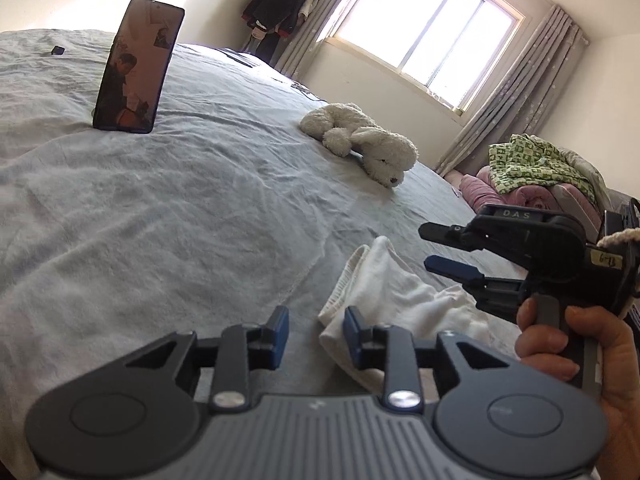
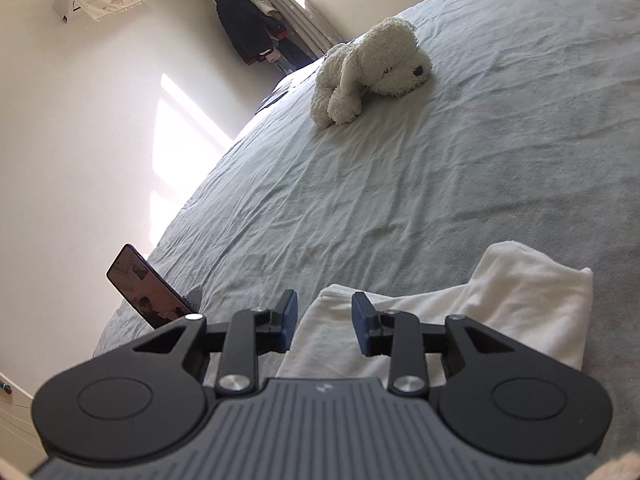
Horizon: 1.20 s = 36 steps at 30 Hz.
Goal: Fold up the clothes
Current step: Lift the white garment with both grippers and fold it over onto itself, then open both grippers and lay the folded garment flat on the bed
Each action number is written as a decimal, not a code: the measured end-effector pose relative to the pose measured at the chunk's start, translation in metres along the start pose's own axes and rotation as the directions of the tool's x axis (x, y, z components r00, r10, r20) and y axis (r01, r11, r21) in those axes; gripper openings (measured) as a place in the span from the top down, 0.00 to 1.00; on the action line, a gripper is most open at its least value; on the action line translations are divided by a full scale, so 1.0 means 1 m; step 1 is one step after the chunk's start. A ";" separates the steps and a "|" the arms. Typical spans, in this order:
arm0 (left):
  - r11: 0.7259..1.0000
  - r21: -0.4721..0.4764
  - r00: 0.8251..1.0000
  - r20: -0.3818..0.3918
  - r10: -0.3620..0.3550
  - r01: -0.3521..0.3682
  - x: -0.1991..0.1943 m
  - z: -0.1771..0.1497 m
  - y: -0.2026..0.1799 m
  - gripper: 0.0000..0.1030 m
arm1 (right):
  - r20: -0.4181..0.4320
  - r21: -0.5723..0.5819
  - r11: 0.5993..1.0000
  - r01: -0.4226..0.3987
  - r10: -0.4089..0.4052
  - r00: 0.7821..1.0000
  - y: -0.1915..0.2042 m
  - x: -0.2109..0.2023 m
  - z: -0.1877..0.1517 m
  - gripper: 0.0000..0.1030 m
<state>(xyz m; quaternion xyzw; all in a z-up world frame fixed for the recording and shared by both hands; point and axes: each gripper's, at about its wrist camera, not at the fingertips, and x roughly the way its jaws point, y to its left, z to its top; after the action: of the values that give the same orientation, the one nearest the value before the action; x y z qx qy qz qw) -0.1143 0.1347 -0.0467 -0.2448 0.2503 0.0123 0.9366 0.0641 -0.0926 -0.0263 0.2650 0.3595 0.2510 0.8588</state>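
A white garment [image 1: 384, 280] lies crumpled and partly folded on the grey bed sheet [image 1: 180, 208]. My left gripper [image 1: 316, 332] is open just above the sheet at the garment's left edge, with only sheet showing between its blue pads. My right gripper [image 1: 428, 248], held by a hand [image 1: 560, 344], hovers over the garment's right part with its jaws apart. In the right wrist view the right gripper [image 2: 325, 320] is open over the near edge of the white garment [image 2: 500, 312]. Cloth shows in the gap, but the pads do not press on it.
A white plush dog [image 1: 360, 140] lies farther up the bed. A phone [image 1: 136, 68] stands upright on the sheet at the left. A pile of green-patterned and pink clothing [image 1: 536, 172] sits at the right, below the window [image 1: 424, 28]. Dark coats [image 1: 280, 4] hang in the corner.
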 end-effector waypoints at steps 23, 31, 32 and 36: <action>0.758 0.645 0.994 -0.094 -0.051 0.100 0.132 0.031 -0.076 1.00 | 0.219 -0.533 0.718 0.447 -0.394 0.893 -0.008 -0.009 -0.049 0.71; 0.812 0.572 0.992 -0.103 -0.068 0.115 0.136 0.040 -0.059 1.00 | 0.212 -0.540 0.709 0.453 -0.406 0.889 -0.022 -0.008 -0.047 0.75; 0.817 0.565 0.993 -0.099 -0.071 0.115 0.133 0.045 -0.058 1.00 | 0.216 -0.536 0.713 0.451 -0.401 0.890 -0.020 -0.009 -0.047 0.75; 0.820 0.559 0.992 -0.078 -0.099 0.126 0.120 0.057 -0.059 0.99 | 0.215 -0.516 0.746 0.421 -0.364 0.906 -0.013 -0.014 -0.043 0.75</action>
<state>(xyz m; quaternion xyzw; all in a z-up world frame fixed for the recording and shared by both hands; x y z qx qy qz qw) 0.0259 0.0974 -0.0341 0.0272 0.2489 -0.1227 0.9603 0.0267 -0.0988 -0.0535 -0.0630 0.2757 0.1437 0.9484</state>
